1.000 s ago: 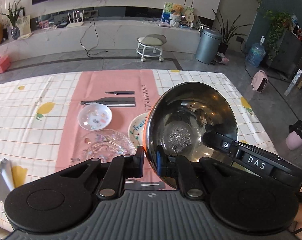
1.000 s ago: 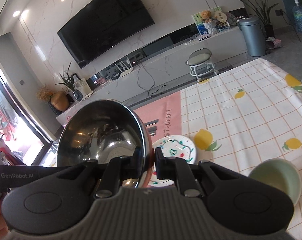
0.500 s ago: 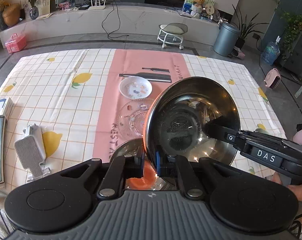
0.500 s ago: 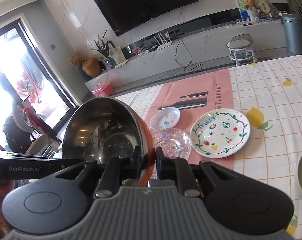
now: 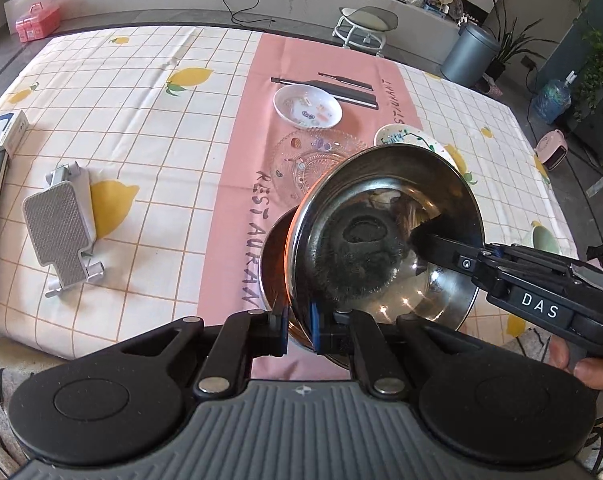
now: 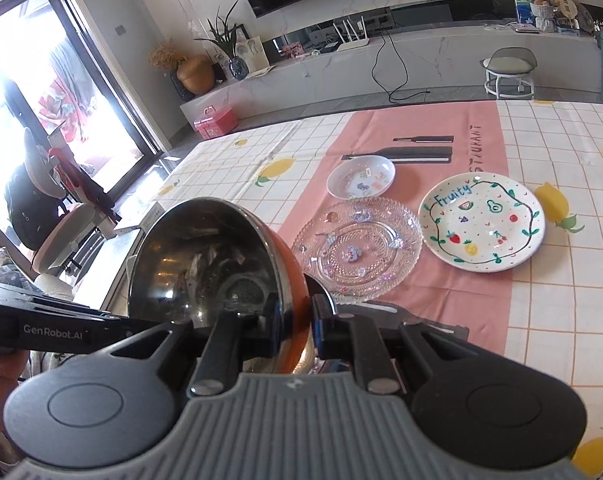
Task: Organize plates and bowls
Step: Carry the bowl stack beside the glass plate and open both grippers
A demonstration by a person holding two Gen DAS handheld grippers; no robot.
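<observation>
Our left tongs (image 5: pixel 299 326) pinched the near rim of the shiny steel bowl (image 5: pixel 385 236). Our right tongs (image 6: pixel 295 330) pinched the rim on the other side, so both held one bowl. The bowl hung tilted in the air, right over a second steel bowl (image 5: pixel 275 248) that sat on the pink strip near the front edge of the counter (image 5: pixel 141 128). We judged that the step in hand was to set the held bowl down into that one.

To do it well, we needed to tip the bowl flat first, so both rims lined up. Then we needed to go down slowly, both sides together. We thought a fast drop could bang the metal or push the lower bowl away. We should let go only when the bowl sat snug.

Further out lay the glass plate (image 6: pixel 357 250), just beside it the fruit plate (image 6: pixel 481 222), and behind them the small white dish (image 6: pixel 360 178). A green bowl (image 5: pixel 545 238) sat near the right edge.
</observation>
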